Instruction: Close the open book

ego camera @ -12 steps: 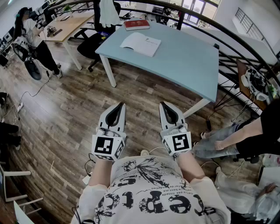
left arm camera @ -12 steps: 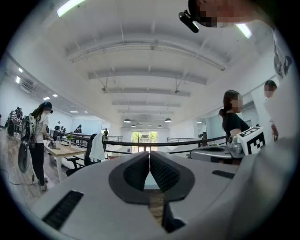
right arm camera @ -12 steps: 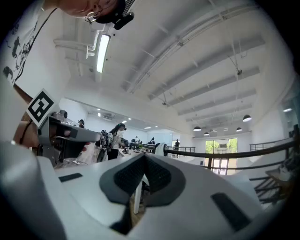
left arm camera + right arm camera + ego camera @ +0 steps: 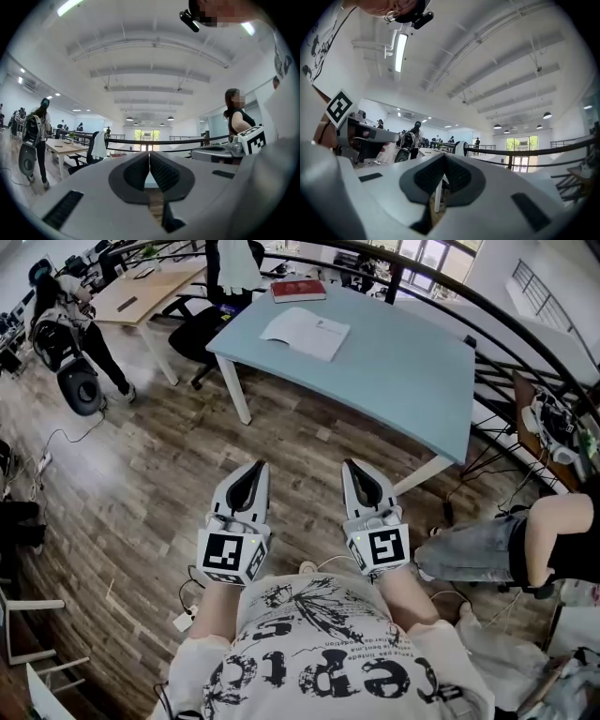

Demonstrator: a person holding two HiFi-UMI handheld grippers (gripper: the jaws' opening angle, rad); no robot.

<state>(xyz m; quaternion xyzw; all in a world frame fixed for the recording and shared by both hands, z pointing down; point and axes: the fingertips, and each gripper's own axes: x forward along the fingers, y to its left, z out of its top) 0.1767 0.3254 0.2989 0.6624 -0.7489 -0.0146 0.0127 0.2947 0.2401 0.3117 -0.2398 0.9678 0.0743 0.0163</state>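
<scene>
An open white book [image 4: 305,334] lies on the far part of a light blue table [image 4: 394,362], and a red book [image 4: 298,291] lies beyond it at the table's back edge. My left gripper [image 4: 260,465] and right gripper [image 4: 349,465] are held side by side close to my body, above the wooden floor and well short of the table. Both point level toward it. In the left gripper view the left gripper [image 4: 149,153] has its jaws meeting at the tip, with nothing between them. The right gripper [image 4: 444,155] looks the same in the right gripper view.
A person [image 4: 553,531] is close at the right, beside the table's near corner. Another person with a backpack [image 4: 66,324] stands far left by a wooden desk [image 4: 150,287]. A black office chair [image 4: 202,329] is left of the table, and a dark railing [image 4: 525,343] curves behind it.
Both grippers hold the same place. The person at the right has drawn the arm back, and the person at the far left has shifted a little farther away.
</scene>
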